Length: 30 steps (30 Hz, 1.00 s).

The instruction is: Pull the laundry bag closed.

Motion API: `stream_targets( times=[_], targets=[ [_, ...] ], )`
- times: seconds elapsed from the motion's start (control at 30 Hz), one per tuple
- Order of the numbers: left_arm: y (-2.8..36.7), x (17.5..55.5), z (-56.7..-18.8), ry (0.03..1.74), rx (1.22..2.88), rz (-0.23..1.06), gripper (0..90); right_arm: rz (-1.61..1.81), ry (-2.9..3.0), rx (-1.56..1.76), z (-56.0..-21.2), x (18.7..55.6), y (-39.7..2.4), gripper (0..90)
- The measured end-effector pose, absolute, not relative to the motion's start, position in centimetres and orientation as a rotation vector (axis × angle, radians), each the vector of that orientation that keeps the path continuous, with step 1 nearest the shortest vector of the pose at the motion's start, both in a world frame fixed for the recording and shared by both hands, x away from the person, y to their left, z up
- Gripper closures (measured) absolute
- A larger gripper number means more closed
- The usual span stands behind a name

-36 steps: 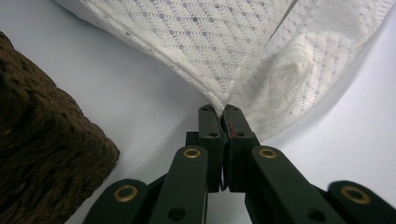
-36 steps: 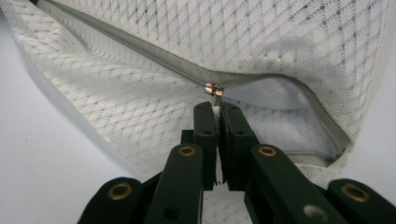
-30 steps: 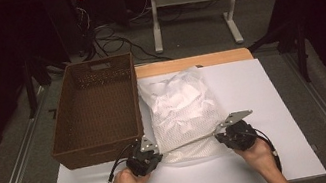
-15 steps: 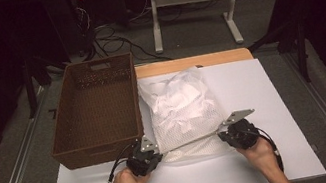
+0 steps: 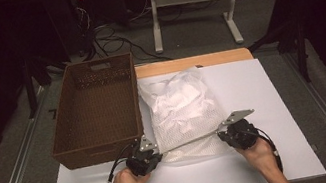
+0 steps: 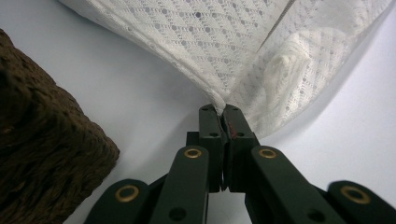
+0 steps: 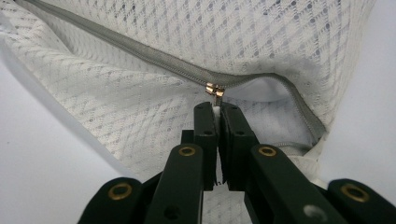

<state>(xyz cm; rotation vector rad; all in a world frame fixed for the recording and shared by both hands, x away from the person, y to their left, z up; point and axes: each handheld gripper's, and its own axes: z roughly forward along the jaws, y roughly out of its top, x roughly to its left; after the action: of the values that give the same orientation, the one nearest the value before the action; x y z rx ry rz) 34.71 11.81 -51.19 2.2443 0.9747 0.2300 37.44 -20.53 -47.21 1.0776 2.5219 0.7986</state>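
With my left gripper (image 6: 223,112) clamped on the mesh bag's (image 5: 182,113) corner, my right gripper (image 7: 216,109), clamped on the zipper pull (image 7: 215,90), should draw steadily along the taut zipper (image 7: 140,51).

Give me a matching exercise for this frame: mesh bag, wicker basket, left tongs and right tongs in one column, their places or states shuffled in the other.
Things:
1. mesh bag
2. wicker basket
3. left tongs
4. right tongs

States:
A. shut on the zipper pull
B. brown, at the left of the white board
C. shut on the bag's corner
D. white, stuffed, lying beside the basket

Pairs: 1-D, 2-B, 3-C, 4-A
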Motion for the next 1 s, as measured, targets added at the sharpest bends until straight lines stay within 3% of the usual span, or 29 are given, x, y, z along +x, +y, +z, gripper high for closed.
stream_targets(
  times=[0.13, 0.27, 0.43, 0.53, 0.67, 1.0],
  targets=[
    [11.9, 34.7, -51.2, 0.966, 2.245, 0.221, 85.7, 0.794, 2.534, 1.072, -47.4, 37.5, -20.5, 87.3],
    [11.5, 34.6, -51.1, 0.953, 2.252, 0.208, 75.1, 0.794, 2.547, 1.052, -47.5, 37.5, -20.1, 87.3],
    [11.3, 34.6, -51.0, 0.952, 2.265, 0.216, 73.8, 0.79, 2.563, 1.028, -47.5, 37.3, -19.6, 87.3],
    [11.2, 34.6, -50.9, 0.959, 2.27, 0.235, 76.3, 0.795, 2.571, 1.023, -47.6, 37.2, -19.3, 87.3],
    [11.3, 34.8, -50.9, 0.969, 2.267, 0.237, 86.9, 0.794, 2.585, 1.015, -47.7, 37.3, -19.2, 87.2],
    [11.4, 34.4, -50.8, 0.983, 2.294, 0.288, 88.9, 0.819, 2.57, 1.055, -47.8, 37.5, -20.4, 87.2]
  ],
)
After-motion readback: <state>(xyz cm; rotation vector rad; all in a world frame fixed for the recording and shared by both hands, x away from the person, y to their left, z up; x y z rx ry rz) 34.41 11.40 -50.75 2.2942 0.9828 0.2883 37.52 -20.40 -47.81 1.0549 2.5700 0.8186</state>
